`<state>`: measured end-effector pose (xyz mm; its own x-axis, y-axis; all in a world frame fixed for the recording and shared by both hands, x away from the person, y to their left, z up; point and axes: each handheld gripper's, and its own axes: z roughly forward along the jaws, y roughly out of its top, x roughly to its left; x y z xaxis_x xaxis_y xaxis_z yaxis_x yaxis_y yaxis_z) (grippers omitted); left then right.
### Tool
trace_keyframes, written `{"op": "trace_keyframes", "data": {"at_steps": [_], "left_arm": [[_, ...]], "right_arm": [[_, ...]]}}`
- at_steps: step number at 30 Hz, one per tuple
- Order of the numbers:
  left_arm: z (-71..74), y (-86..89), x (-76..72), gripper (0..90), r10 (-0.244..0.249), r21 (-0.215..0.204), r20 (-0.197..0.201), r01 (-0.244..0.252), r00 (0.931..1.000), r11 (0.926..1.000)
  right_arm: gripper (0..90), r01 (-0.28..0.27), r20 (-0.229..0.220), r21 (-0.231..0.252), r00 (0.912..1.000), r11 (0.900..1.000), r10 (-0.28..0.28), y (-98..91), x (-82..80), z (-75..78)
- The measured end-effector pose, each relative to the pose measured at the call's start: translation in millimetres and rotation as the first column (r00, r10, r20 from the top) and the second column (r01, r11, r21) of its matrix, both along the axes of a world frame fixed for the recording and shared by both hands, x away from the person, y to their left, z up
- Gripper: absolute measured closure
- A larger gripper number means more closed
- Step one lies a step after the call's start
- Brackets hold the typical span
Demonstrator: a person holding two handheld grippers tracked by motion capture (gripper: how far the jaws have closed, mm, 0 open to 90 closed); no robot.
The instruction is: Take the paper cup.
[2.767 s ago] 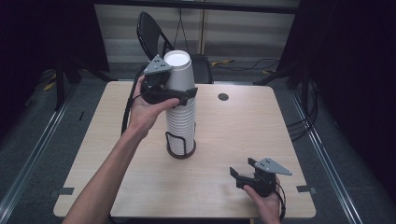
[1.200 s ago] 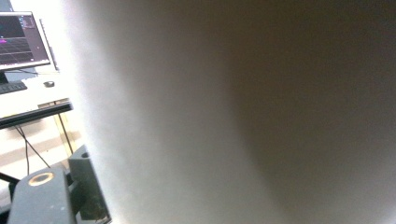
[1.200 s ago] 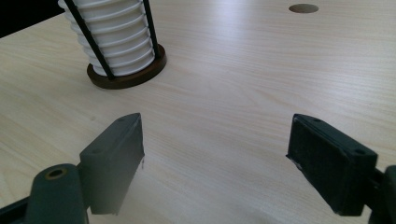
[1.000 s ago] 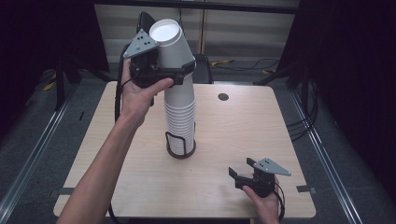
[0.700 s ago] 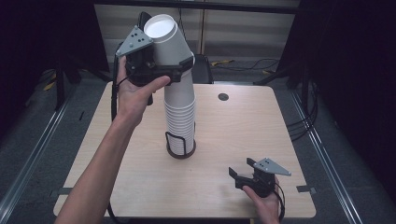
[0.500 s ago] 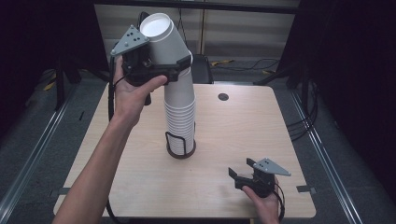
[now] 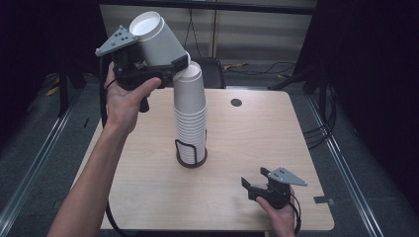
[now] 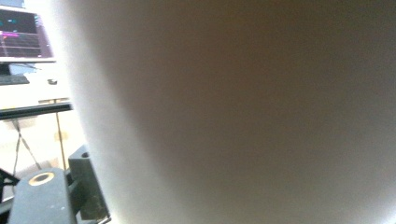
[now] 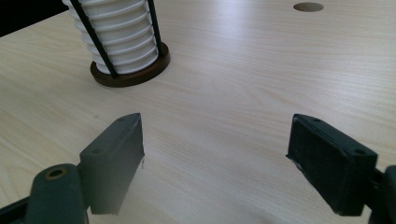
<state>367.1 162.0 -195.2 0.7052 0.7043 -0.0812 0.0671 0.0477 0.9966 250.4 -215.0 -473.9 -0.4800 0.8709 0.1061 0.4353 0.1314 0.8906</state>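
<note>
Above the far left part of the surface, a white cup is held in the left tongs, tilted with its open mouth up and to the left and its base down to the right. Base just beside the top of the stack, at its upper left; whether they touch, cannot tell. Left tongs closed on the cup wall, jaws across its lower half; grey plate on top, hand under the body, forearm running in from the bottom left. In the left gripper view the cup wall sits right against the lens, one jaw tip at the lower left, a monitor far behind. Stack of white cups stands upright in a dark wire holder with a round base, near the middle of the surface. Right tongs rest low at the near right edge, well apart from the stack, jaws wide with nothing between them; right gripper view shows bare wood between the two pads, holder and lower cups at upper left. Dark round hole in the surface at the far side, right of the stack. Black chair behind the surface, floor cables beyond.
</note>
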Motion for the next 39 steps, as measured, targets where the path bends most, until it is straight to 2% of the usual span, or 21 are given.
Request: {"op": "trace_keyframes", "data": {"at_steps": [5,7,13,16,19,21,24,26,27,30,33,36,39], "left_arm": [[-3.1,10.2,-0.5,12.9,0.025,-0.005,-0.012,-0.025,0.9996,0.9997],[-4.7,15.9,-1.1,12.9,0.034,-0.021,-0.007,-0.034,0.9994,0.9992],[-11.5,34.2,-2.9,12.8,0.072,-0.011,-0.052,-0.072,0.9961,0.9973],[-15.8,41.9,-4.9,12.8,0.074,-0.03,-0.08,-0.076,0.994,0.9966],[-23.3,46.7,-6.9,12.8,0.087,0.0,-0.102,-0.088,0.991,0.9962],[-25.1,48.1,-7.6,12.8,0.091,0.006,-0.106,-0.091,0.9902,0.9959],[-30.8,53.1,-10.4,12.7,0.089,0.0,-0.118,-0.09,0.989,0.996],[-35.7,55.9,-13.5,12.6,0.098,0.003,-0.123,-0.099,0.9876,0.9951],[-41.3,59.5,-16.3,12.6,0.102,0.021,-0.122,-0.1,0.9872,0.9947],[-47.9,62.5,-19.3,12.6,0.103,0.013,-0.139,-0.102,0.9849,0.9947],[-59.4,64.0,-22.8,12.6,0.083,0.017,-0.177,-0.081,0.9808,0.9966],[-72.7,59.4,-29.8,12.6,0.091,0.065,-0.175,-0.081,0.9804,0.9946],[-80.1,57.5,-33.7,12.6,0.075,0.07,-0.185,-0.063,0.9798,0.9956]], "right_arm": [[18.1,-0.003,0.0,-0.004,1.0,1.0,0.003,0.5,0.0,-0.2],[18.1,-0.003,0.0,-0.002,1.0,1.0,0.003,1.0,0.0,-0.3],[18.1,-0.009,0.003,-0.002,1.0,1.0,0.009,1.3,0.1,-0.4],[18.1,-0.014,-0.001,-0.003,0.9999,0.9999,0.014,3.0,0.3,-1.0],[18.8,-0.017,0.002,0.004,0.9998,0.9998,0.017,5.2,0.4,-1.7],[23.7,-0.023,0.01,0.009,0.9997,0.9997,0.023,6.5,-0.4,-1.7],[23.8,-0.033,0.024,0.0,0.9992,0.9995,0.033,7.9,-0.6,-2.2],[23.7,-0.036,0.023,0.011,0.9991,0.9993,0.036,9.2,-1.1,-2.5],[23.8,-0.042,0.031,0.013,0.9987,0.9991,0.041,10.1,-1.1,-2.8],[23.8,-0.043,0.031,0.017,0.9986,0.9989,0.042,10.5,-1.1,-3.1],[23.8,-0.042,0.035,0.019,0.9985,0.9989,0.042,11.5,-1.1,-3.3],[24.5,-0.046,0.032,0.026,0.9985,0.9986,0.045,13.1,-0.9,-4.1],[25.3,-0.055,0.032,0.034,0.998,0.9979,0.054,13.4,-1.2,-3.9]]}}
